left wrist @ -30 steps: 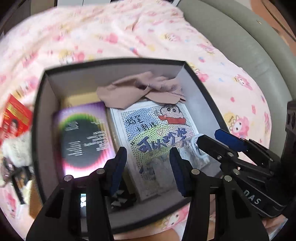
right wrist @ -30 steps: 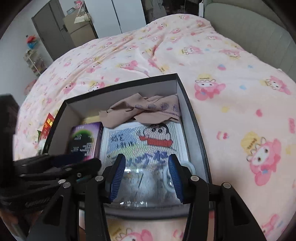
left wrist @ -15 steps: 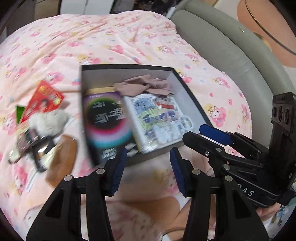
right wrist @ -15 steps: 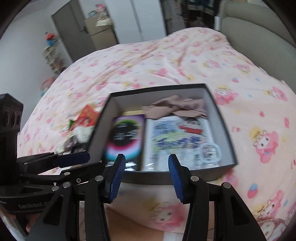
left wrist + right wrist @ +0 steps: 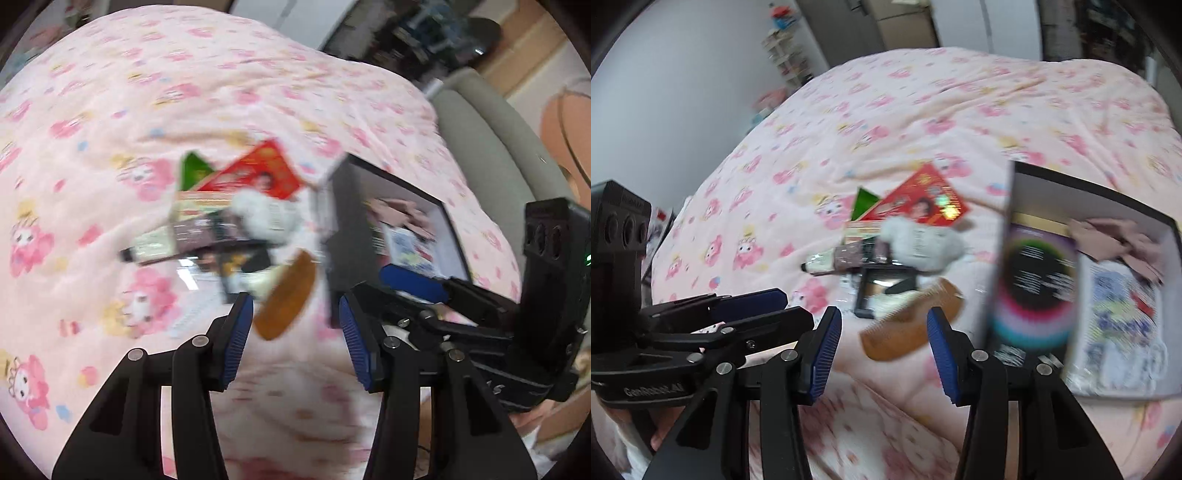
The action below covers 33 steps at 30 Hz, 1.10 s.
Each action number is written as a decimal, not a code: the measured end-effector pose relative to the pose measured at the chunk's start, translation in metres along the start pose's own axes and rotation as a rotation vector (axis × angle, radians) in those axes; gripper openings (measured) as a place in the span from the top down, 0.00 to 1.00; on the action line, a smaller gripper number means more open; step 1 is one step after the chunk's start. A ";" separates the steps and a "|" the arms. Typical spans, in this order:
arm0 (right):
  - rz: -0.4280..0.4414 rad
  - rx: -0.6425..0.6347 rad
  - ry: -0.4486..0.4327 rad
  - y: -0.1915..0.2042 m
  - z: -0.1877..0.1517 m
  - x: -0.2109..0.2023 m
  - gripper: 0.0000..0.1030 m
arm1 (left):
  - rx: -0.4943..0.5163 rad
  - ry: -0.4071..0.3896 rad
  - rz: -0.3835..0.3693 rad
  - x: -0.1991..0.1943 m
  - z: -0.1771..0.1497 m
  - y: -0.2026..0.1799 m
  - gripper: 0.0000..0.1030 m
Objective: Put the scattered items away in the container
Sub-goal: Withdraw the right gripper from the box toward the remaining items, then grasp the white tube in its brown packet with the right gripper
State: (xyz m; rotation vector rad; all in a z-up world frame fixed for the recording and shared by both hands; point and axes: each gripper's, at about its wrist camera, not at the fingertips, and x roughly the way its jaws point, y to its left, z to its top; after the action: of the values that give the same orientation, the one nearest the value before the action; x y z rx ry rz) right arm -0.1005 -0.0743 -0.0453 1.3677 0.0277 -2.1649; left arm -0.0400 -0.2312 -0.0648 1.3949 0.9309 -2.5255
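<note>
Both hand-held grippers hang over the bed (image 5: 923, 110) with their jaws spread wide and nothing between them. The left hand-held gripper (image 5: 295, 332) and the right hand-held gripper (image 5: 882, 338) sit side by side, each showing at the edge of the other's view.

The nearest loose item is a brown wooden comb (image 5: 912, 325). In both wrist views it lies just beyond the fingertips and almost centred in the open gap. Its long axis runs on a diagonal, from near-left up to far-right, so it lies skewed to either gripper's gap, not squarely across or along it. Neither gripper is plainly nearer; the comb looks about equally framed by both, so either could take it after turning the wrist to close across its narrow width. It is flat and thin on a soft quilt, so the fingers will likely have to press into the bedding to get under an edge.

Behind the comb sits the rest of the heap: a black-framed mirror (image 5: 882, 291), a white fluffy item (image 5: 919, 243), a red packet (image 5: 919, 203) and a green card (image 5: 864, 201).

The container, a black box (image 5: 1089, 188), lies to the right of the heap and already holds a dark booklet (image 5: 1030, 280), a cartoon-printed pack (image 5: 1119, 317) and a beige cloth (image 5: 1119, 240).
</note>
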 end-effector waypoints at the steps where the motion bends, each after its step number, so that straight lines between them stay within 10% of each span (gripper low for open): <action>1: -0.009 -0.014 0.003 0.005 0.004 0.007 0.57 | -0.028 -0.007 0.009 0.001 0.000 0.012 0.52; 15: 0.002 0.021 0.200 -0.008 0.034 0.130 0.57 | -0.392 -0.044 0.100 0.051 0.007 0.161 0.52; 33: 0.202 0.184 0.261 -0.015 0.062 0.192 0.58 | -0.480 -0.034 -0.024 0.098 0.024 0.182 0.56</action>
State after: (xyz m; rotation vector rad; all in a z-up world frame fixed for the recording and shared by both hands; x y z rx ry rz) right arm -0.2187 -0.1682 -0.1805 1.6737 -0.2056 -1.8487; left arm -0.0458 -0.3729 -0.2172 1.1881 1.4294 -2.1265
